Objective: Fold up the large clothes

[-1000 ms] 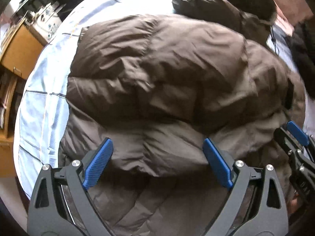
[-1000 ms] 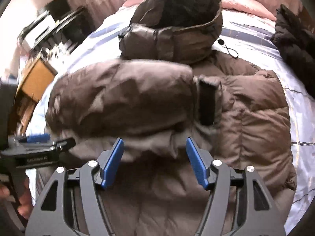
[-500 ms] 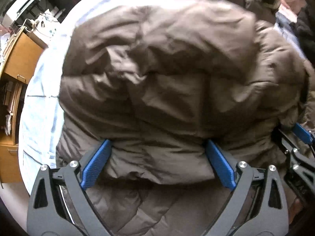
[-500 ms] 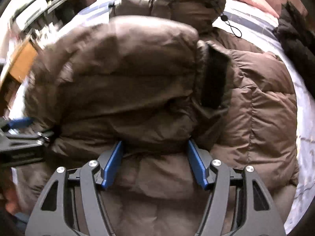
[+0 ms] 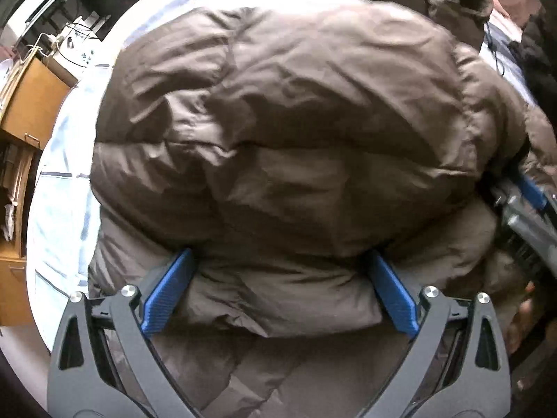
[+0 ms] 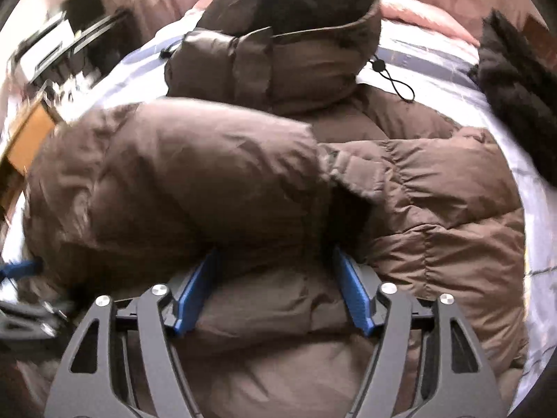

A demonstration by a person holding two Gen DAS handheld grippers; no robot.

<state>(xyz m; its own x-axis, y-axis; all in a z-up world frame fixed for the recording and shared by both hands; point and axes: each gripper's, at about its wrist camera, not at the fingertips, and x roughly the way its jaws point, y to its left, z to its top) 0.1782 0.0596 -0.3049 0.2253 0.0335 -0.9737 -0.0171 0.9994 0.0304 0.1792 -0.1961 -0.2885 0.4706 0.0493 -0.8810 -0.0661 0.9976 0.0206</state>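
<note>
A large brown puffer jacket (image 5: 296,122) lies on a bed; it also fills the right wrist view (image 6: 435,191). Its hood (image 6: 296,35) points to the far end. A thick fold of the jacket's lower part bulges between the jaws of my left gripper (image 5: 278,271), whose blue pads press into it from both sides. My right gripper (image 6: 275,268) grips the same rolled fold (image 6: 174,181) further right, jaws set wide around the padding. The pad tips of both are buried in fabric.
The bed has a light blue striped sheet (image 5: 62,181). A wooden cabinet (image 5: 31,104) stands left of the bed. A black fluffy garment (image 6: 515,80) lies at the bed's right side. Pink pillows (image 6: 428,17) sit beyond the hood.
Both grippers have pushed forward into the jacket's lower part and lifted it. The fold has risen and rolled toward the hood, now covering much of the jacket body.
</note>
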